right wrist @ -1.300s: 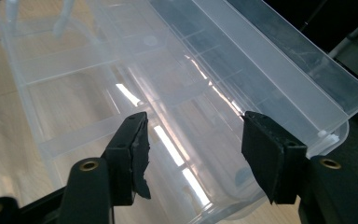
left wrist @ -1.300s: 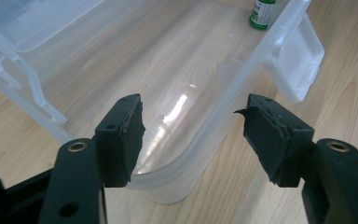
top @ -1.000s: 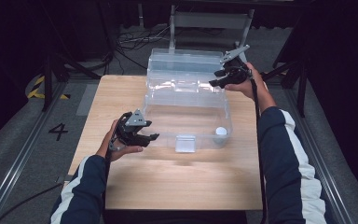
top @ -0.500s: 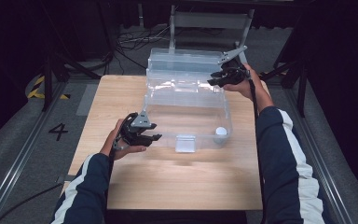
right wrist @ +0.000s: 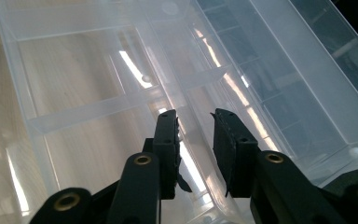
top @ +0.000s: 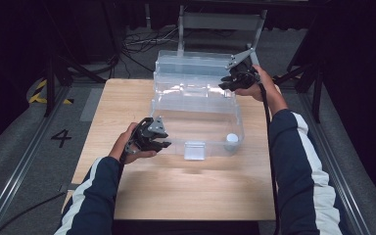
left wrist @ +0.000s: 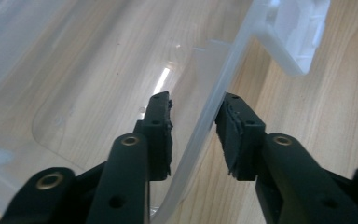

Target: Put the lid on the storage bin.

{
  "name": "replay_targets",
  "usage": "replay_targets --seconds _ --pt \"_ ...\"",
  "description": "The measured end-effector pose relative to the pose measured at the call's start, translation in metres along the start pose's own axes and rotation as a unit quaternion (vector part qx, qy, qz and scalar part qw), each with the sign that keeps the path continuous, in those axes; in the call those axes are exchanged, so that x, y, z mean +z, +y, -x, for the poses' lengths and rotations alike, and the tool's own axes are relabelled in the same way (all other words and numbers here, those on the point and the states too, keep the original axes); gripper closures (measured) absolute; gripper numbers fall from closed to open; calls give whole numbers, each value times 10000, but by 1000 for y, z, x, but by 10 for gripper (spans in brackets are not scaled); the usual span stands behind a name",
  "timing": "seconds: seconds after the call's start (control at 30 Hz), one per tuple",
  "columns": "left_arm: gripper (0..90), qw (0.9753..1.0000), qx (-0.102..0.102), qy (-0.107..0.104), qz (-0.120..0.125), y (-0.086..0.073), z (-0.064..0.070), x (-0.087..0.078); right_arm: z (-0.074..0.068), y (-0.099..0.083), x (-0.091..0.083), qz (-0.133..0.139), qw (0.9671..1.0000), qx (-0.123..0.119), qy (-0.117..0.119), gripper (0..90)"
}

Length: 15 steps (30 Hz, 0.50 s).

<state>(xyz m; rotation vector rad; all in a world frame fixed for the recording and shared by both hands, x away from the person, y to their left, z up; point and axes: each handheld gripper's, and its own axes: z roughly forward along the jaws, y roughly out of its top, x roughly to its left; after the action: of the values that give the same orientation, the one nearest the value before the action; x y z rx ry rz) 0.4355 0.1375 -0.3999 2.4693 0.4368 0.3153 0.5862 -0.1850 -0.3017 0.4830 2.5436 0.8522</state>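
Your left gripper (left wrist: pixel 193 135) has its two jaws a little way apart, one on each side of the thin front wall of the clear plastic box (left wrist: pixel 98 70). The right pad looks like it touches the wall, and the left pad sits just beside it on the inside, so the jaws are not squeezed tight on it. Your right gripper (right wrist: pixel 195 140) is at the back of the box (right wrist: pixel 98 93), jaws also partly open, with the box's back edge, where the raised lid (right wrist: pixel 298 60) meets it, running up between them. The box stands in the middle of the wooden table (top: pixel 186 191), with a small white round thing (top: pixel 231 138) inside at its front right corner and a latch (top: pixel 195 150) at the front.
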Motion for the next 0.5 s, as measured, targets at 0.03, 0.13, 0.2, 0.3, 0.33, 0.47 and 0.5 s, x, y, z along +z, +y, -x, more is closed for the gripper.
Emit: replay_targets --seconds 0.03,0.13,0.2,0.3,0.33,0.47,0.5 --pt "700 10000 30 -49 -60 2 0 0 0 1 0 -24 10000 -38 15 725" --pt "733 9994 121 -151 -270 7 -2 1 -1 1 -1 -54 9999 -102 47 741" --pt "746 9985 246 -187 -444 9 -3 3 -2 2 -2 -85 9999 -134 56 752" --pt "754 9968 339 -277 -662 14 -4 6 -2 6 -4 -190 9995 -224 125 776" --pt "756 9960 375 -314 -746 16 -5 7 -2 7 -5 -246 9992 -279 158 785" --pt "754 9943 459 -301 -909 20 -4 11 -3 13 -5 -447 9975 -512 167 802" --pt "754 9937 476 -323 -959 21 -4 13 -4 15 -5 -536 9970 -542 164 804"
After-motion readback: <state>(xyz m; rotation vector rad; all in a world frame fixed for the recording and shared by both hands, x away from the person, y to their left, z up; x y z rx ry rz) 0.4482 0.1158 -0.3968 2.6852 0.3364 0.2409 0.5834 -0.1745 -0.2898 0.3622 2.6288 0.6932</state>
